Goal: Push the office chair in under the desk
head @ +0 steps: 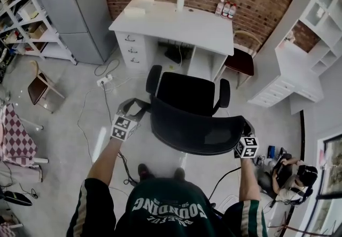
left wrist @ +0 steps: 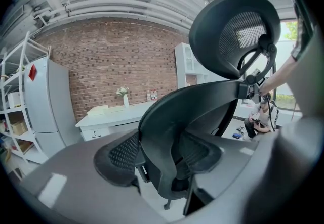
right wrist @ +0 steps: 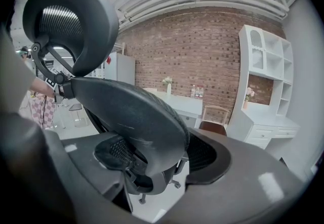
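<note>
A black office chair (head: 187, 94) stands on the floor in front of the white desk (head: 176, 22), its seat facing the desk's knee gap. Its curved backrest (head: 197, 131) is nearest me. My left gripper (head: 141, 108) holds the backrest's left edge and my right gripper (head: 245, 128) its right edge. In the left gripper view the backrest rim (left wrist: 162, 132) runs between the mesh pads (left wrist: 116, 160) of the left gripper (left wrist: 159, 156), with the headrest (left wrist: 233, 31) above. In the right gripper view the rim (right wrist: 136, 122) likewise sits between the right gripper's (right wrist: 162, 156) pads (right wrist: 207, 154).
A wooden chair (head: 243, 62) stands at the desk's right end, next to a white cabinet (head: 296, 70). A grey fridge (head: 80, 11) is left of the desk. A power strip with cables (head: 104, 79) lies on the floor left of the office chair. A person (head: 291, 174) sits at the lower right.
</note>
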